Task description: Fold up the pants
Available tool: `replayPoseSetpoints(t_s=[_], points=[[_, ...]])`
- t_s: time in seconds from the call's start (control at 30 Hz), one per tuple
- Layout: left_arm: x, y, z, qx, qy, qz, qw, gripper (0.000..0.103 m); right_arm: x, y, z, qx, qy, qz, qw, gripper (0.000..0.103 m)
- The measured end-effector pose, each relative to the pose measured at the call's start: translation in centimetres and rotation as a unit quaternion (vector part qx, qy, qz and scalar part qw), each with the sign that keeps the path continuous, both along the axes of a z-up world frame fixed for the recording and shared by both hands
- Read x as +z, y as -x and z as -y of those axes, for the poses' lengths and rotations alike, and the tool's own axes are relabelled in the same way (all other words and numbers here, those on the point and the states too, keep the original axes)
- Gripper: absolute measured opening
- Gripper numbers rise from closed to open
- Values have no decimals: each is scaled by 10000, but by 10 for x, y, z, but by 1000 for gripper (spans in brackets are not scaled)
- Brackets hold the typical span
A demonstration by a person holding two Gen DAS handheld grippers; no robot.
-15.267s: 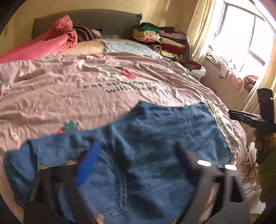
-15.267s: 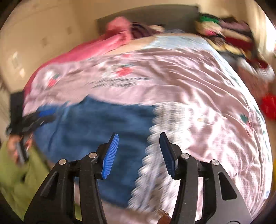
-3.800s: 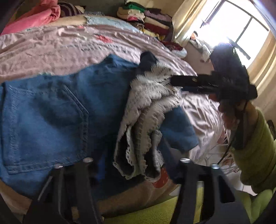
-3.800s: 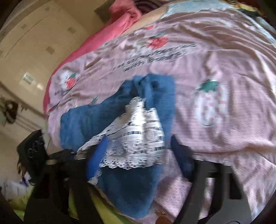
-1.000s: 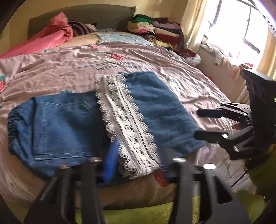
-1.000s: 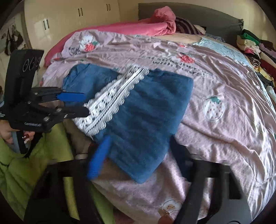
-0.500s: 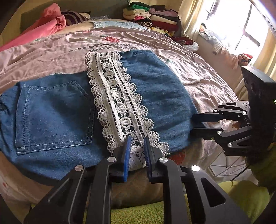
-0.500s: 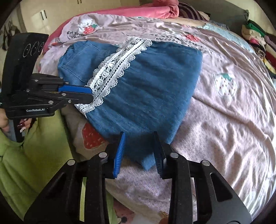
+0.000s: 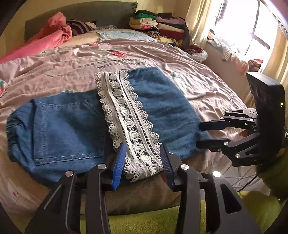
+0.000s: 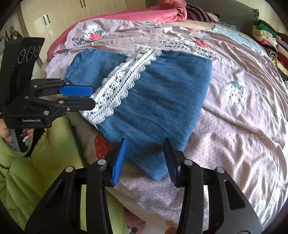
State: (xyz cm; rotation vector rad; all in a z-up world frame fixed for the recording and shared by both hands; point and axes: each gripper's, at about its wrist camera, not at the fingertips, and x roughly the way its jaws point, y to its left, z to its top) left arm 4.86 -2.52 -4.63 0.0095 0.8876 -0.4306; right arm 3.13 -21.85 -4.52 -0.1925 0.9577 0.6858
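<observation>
Pants folded on bed — left gripper, right gripper parted, empty.

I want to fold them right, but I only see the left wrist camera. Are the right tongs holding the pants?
Observer: No. The right tongs are open, and the near corner of the pants lies between the pads, not pinched.
Kid: What's behind my left tongs?
Observer: White cupboard doors stand beyond the left tongs, past the bed's far side.
</observation>
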Motion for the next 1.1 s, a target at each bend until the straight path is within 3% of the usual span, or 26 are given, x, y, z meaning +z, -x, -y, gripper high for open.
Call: replayPoseSetpoints(t_s=[0.07,0.13,0.2,0.4,0.53,0.7,1.1], points=[[3,1,-3,54,-13,35,10000,42,5,0,-2,-4,-56,28,10000,43],[7,3,-5,68,-11,80,9999,53,10,-1,-4,1,-78,68,9999,51],[11,5,-6,48,-16,146,9999,54,14,-2,-5,-17,-81,132,9999,59],[22,9,-13,144,-21,291,9995,66,26,-4,-6,-107,-123,292,9994,70],[28,10,-19,210,-46,335,9992,82,34,-7,-6,-171,-161,409,9989,76],[36,13,-31,394,-62,472,9981,94,43,-11,-11,-207,-163,587,9979,84],[42,15,-59,832,-172,483,9952,98,65,-22,-34,-116,-447,812,9956,88]])
